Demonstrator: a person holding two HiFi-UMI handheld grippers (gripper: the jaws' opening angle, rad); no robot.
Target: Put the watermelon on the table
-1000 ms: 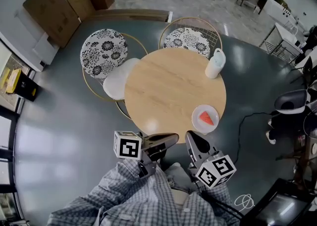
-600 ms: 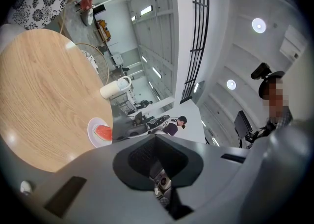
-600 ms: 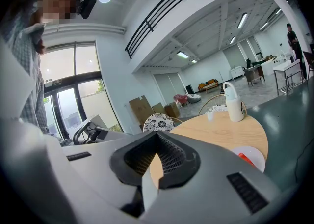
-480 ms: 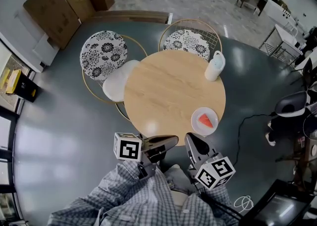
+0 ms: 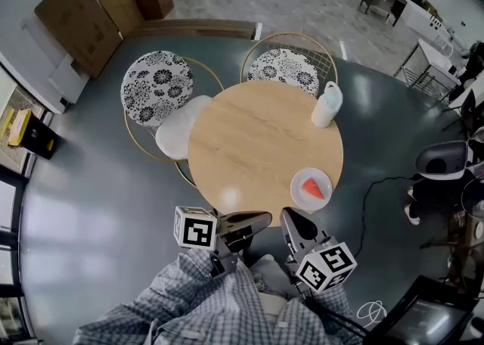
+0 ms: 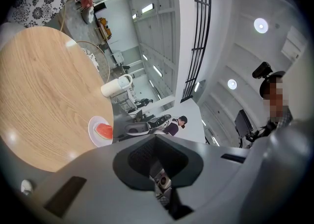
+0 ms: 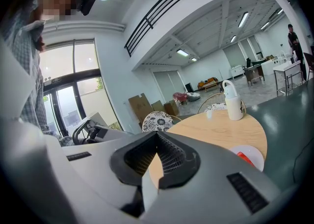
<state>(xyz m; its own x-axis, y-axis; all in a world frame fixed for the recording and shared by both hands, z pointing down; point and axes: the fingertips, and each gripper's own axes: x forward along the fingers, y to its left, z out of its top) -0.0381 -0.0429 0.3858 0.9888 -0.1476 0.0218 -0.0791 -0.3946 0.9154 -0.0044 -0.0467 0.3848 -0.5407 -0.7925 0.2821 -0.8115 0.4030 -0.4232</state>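
Currently both tools are off the table, at its 6 o'clock edge, close to the person's checked shirt (image 5: 219,306). The left gripper (image 5: 266,217) has its jaws pressed together with nothing between them. The right gripper (image 5: 286,216) is likewise closed and empty, and its tip is just short of the rim.

The watermelon (image 5: 313,188) is a red wedge on a white plate (image 5: 297,183). The plate sits at about 4 o'clock on the round wooden table (image 5: 249,139), with its rim just inside the table edge. The right gripper is the nearer of the two to it.

A white jug (image 5: 327,105) stands at 2 o'clock, also close to the edge and well apart from the plate. Bare wood runs across the centre and the whole 9 o'clock half.

Around the table, one patterned chair (image 5: 155,86) stands at 10 o'clock with a white cushion (image 5: 178,125) tucked against the rim, and a second patterned chair (image 5: 286,63) stands at 12 o'clock. A cable (image 5: 368,192) trails on the dark floor (image 5: 98,207) at 4 o'clock, while the floor at 8 o'clock lies open.
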